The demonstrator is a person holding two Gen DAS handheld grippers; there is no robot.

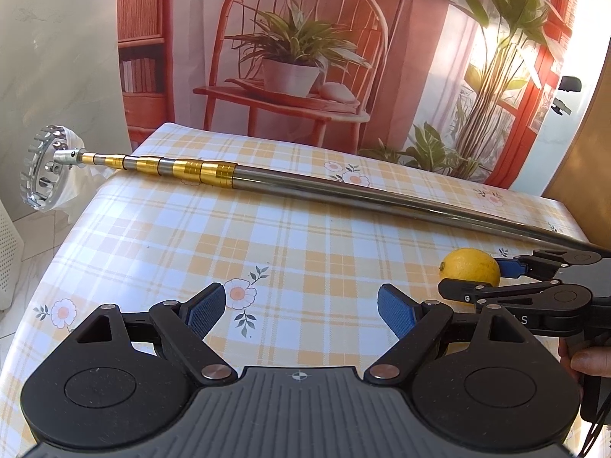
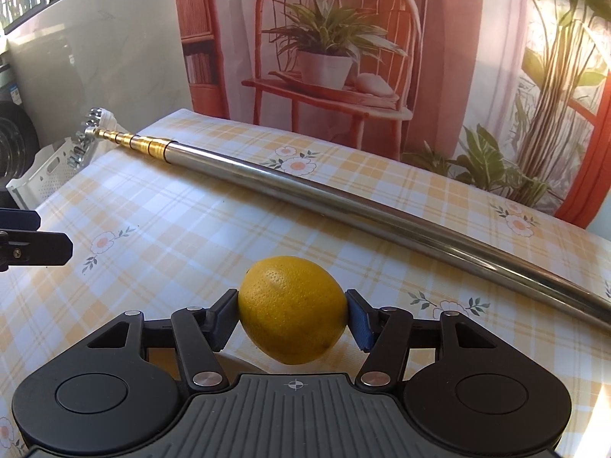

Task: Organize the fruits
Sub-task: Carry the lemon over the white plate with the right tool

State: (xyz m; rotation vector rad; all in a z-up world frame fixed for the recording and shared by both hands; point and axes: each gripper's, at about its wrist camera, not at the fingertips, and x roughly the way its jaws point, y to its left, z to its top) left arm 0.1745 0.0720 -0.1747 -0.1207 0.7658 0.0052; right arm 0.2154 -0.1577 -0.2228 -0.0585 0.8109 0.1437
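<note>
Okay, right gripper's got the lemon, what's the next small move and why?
Probably lift the lemon a little off the tablecloth. The right gripper has its jaws closed on both sides of it, so the grasp looks set. Go straight up: the metal pole lies just beyond, and the left gripper waits open beside it.

My right claw (image 2: 292,315), matt black plastic with blue ribbed pads, presses a lemon (image 2: 293,309) whose skin is pitted and faintly glossy. A polished steel pole (image 2: 305,187) with shiny brass-coloured collars lies on the table's smooth checked cloth (image 2: 172,236).
</note>
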